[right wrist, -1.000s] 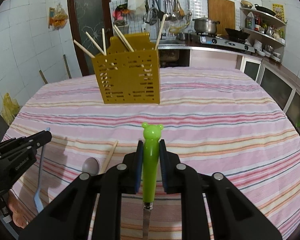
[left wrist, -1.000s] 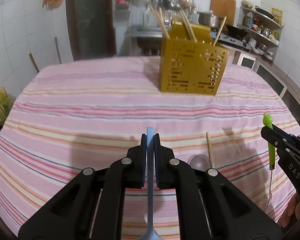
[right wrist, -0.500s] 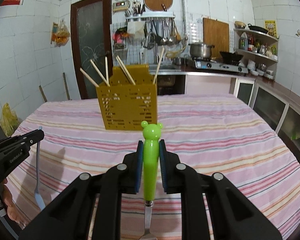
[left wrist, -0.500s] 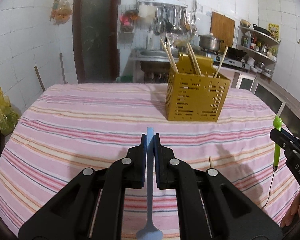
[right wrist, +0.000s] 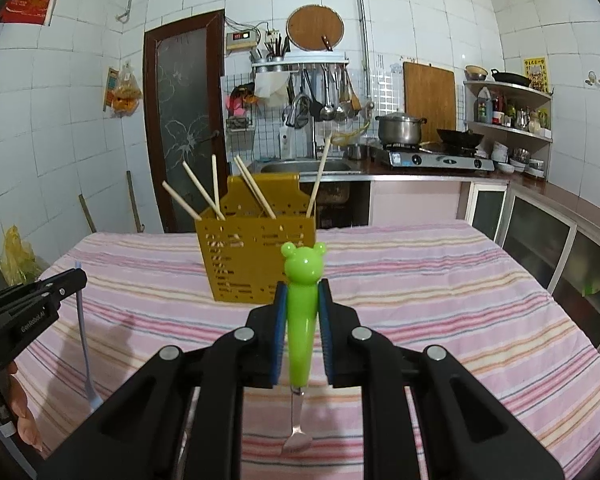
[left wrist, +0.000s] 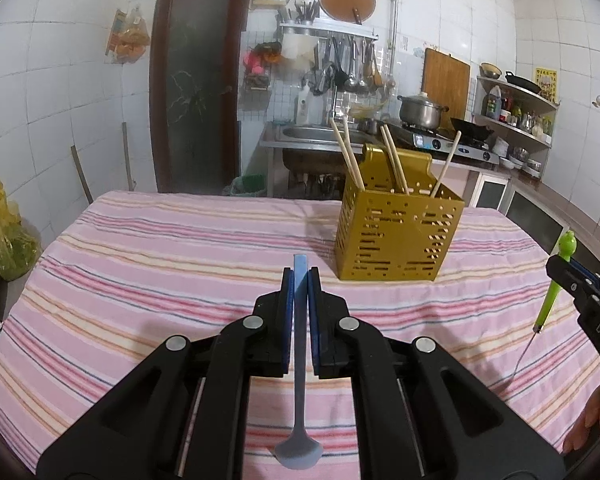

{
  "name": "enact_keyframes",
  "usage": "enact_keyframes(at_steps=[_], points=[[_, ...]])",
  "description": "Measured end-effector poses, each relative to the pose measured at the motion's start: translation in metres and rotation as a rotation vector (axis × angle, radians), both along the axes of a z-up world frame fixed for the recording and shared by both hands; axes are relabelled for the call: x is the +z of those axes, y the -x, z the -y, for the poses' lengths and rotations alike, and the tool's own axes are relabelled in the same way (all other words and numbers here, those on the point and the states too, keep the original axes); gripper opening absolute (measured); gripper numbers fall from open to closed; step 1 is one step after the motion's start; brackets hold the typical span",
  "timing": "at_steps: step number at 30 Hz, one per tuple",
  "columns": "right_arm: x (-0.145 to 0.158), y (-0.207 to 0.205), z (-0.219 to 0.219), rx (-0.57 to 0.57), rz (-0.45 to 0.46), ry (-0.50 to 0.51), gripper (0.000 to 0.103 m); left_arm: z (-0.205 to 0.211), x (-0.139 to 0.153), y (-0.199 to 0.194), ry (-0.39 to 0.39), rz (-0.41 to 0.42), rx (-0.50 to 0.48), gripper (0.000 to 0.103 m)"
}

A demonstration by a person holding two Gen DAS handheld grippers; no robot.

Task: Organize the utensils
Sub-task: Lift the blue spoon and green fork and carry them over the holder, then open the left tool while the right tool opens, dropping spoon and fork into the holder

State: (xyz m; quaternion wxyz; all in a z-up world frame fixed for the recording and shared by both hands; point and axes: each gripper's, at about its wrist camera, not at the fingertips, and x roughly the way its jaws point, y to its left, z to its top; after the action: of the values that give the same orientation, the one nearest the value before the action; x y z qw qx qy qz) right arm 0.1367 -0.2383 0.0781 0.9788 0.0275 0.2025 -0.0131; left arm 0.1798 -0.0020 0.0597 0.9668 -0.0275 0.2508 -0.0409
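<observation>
My left gripper (left wrist: 300,280) is shut on a pale blue spoon (left wrist: 300,364). Its handle sticks up between the pads and its bowl hangs below, above the table. My right gripper (right wrist: 303,292) is shut on a small metal utensil with a green bear-head handle (right wrist: 302,320), its metal end hanging down. A gold perforated utensil caddy (left wrist: 396,236) stands ahead on the table, and several wooden chopsticks (left wrist: 350,156) lean in it. Each view shows the other gripper at its edge: the right gripper (left wrist: 572,278) and the left gripper (right wrist: 70,280), both short of the caddy (right wrist: 244,268).
The table carries a pink striped cloth (left wrist: 160,264). Beyond it lie a sink and counter (left wrist: 312,136) with a stove and pot (right wrist: 400,130). A yellow bag (left wrist: 6,236) sits off the table's left side. A person's hand (right wrist: 20,416) shows at the lower left.
Both grippers have risen and tipped upward, each still holding its utensil. The caddy sits lower in both views. The wooden stick and spoon lying on the cloth have dropped out of sight.
</observation>
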Motion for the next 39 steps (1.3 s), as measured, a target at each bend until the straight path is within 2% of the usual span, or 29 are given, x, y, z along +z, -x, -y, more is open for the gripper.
enact_keyframes(at_steps=[13, 20, 30, 35, 39], points=[[0.022, -0.017, 0.006, -0.004, 0.037, 0.023, 0.016, 0.004, 0.025, -0.019, 0.013, 0.058, -0.009, 0.006], [0.057, -0.032, 0.013, -0.009, 0.102, 0.031, 0.016, 0.014, 0.067, -0.035, 0.043, 0.129, -0.065, 0.006], [0.127, -0.092, 0.01, -0.029, 0.187, 0.054, 0.016, 0.045, 0.136, -0.085, 0.073, 0.27, -0.115, 0.006], [0.134, -0.127, 0.001, -0.039, 0.182, 0.053, 0.015, 0.059, 0.142, -0.126, 0.096, 0.283, -0.135, 0.006], [0.121, -0.155, -0.001, -0.046, 0.159, 0.046, 0.015, 0.069, 0.126, -0.159, 0.099, 0.267, -0.15, 0.006]])
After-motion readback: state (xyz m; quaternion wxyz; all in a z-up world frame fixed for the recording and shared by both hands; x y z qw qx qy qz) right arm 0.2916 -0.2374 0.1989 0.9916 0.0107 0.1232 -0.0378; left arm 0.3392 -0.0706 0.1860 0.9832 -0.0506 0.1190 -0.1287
